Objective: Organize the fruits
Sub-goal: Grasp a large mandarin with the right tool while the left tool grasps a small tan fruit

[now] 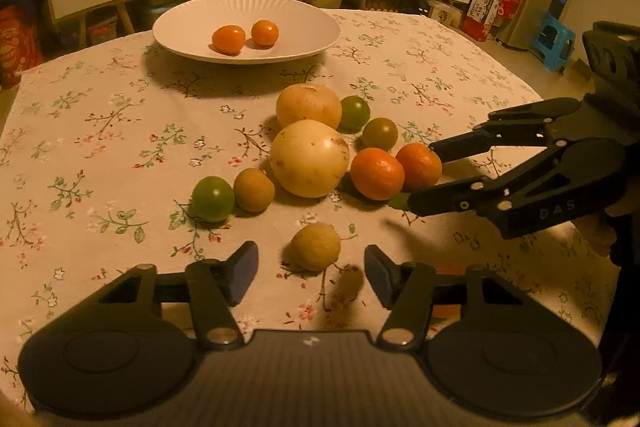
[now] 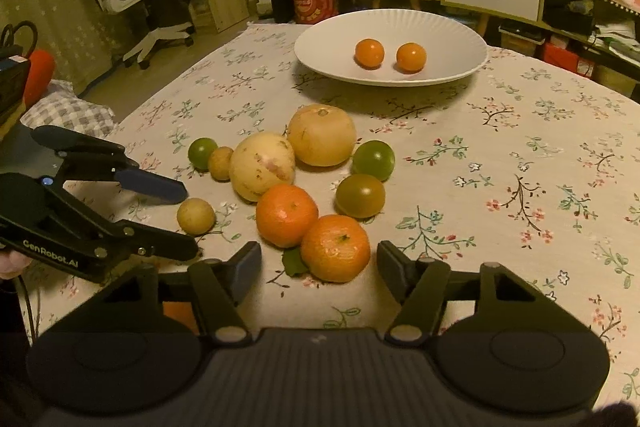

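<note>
plate [image 2: 460, 67]: glossy, ribbed | tablecloth [image 2: 520, 167]: matt floral cloth | tongs [image 2: 318, 263]: matt black plastic

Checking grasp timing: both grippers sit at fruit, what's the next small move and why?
Probably close both a little further. The left gripper straddles the small yellow fruit, the right gripper the near orange, and the pads look just short of touching. Two oranges already on the plate suggest a lift there afterwards.
</note>
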